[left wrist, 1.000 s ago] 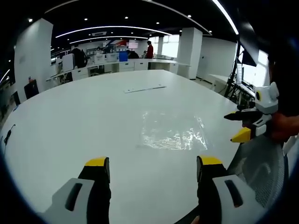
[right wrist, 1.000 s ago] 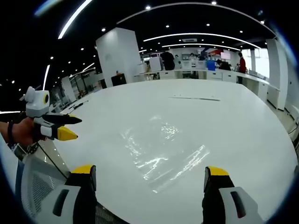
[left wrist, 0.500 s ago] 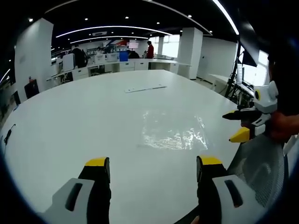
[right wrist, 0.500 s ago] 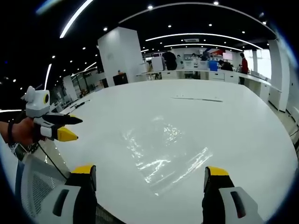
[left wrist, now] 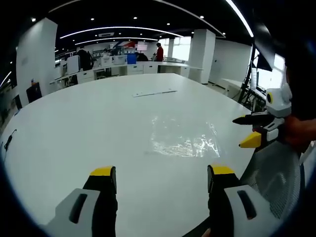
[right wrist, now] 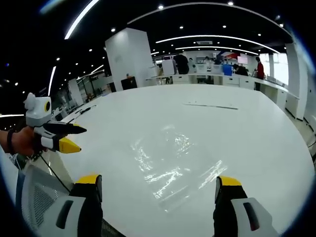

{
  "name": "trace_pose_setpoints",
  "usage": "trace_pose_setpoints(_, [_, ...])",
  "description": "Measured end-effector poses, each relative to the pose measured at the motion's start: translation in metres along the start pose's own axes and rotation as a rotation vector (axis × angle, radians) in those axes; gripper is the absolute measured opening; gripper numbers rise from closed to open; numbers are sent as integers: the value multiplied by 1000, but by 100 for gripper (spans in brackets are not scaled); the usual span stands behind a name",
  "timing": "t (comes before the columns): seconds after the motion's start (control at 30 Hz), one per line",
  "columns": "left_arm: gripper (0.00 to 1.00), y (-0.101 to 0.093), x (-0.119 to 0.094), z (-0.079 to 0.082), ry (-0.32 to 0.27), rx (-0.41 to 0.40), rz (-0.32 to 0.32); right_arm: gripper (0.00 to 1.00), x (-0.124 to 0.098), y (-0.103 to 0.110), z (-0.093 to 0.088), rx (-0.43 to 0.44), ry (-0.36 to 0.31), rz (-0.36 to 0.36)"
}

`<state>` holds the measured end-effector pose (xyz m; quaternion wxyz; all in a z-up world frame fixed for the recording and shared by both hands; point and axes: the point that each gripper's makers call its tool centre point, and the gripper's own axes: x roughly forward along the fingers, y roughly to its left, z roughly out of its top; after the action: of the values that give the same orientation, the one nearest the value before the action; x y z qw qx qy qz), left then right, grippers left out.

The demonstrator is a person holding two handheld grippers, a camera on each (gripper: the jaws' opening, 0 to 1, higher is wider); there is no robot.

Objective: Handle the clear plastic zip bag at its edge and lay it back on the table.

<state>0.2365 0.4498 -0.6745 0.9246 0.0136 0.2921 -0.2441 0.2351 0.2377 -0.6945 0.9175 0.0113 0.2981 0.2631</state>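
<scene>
Zip bag (left wrist: 182, 139) is lying flat on the white table (left wrist: 74, 123), near the edge closest to me, nothing touching it. In the right gripper view I'm seeing the same bag (right wrist: 173, 165) ahead of the jaws, glare streaking across it.

Left gripper (left wrist: 160, 178) is hovering short of the bag, jaws spread wide, holding nothing. Right gripper (right wrist: 158, 187) is doing the same, spread and empty, over the near table edge.

A thin strip (left wrist: 153, 93) is sitting farther out on the table, well apart from the bag.

I'm reading this as either not started or already finished; can't tell which. If not started: edge grab, lift, lay-down all left.
</scene>
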Motion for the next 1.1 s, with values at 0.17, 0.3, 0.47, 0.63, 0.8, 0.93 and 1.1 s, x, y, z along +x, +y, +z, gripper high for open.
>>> trace_pose_setpoints(0.17, [75,1,0,-1,-1,-1,-1,95,2,3,3,-7,0,6])
trace_pose_setpoints(0.3, [75,1,0,-2,0,-1,-2,95,5,3,5,-11,1,10])
trace_pose_setpoints(0.47, [75,-1,-2,-3,4,-2,-2,95,7,5,7,-14,2,14])
trace_pose_setpoints(0.63, [75,-3,-2,-7,16,2,-9,94,14,7,12,-16,4,25])
trace_pose_setpoints(0.8, [75,-3,-2,-7,13,3,-13,94,23,12,22,-37,3,42])
trace_pose_setpoints(0.93, [75,-4,-3,-8,10,-1,-13,93,37,15,29,-65,6,61])
trace_pose_setpoints(1.1, [74,-7,-5,-9,13,7,-17,92,56,22,39,-84,9,86])
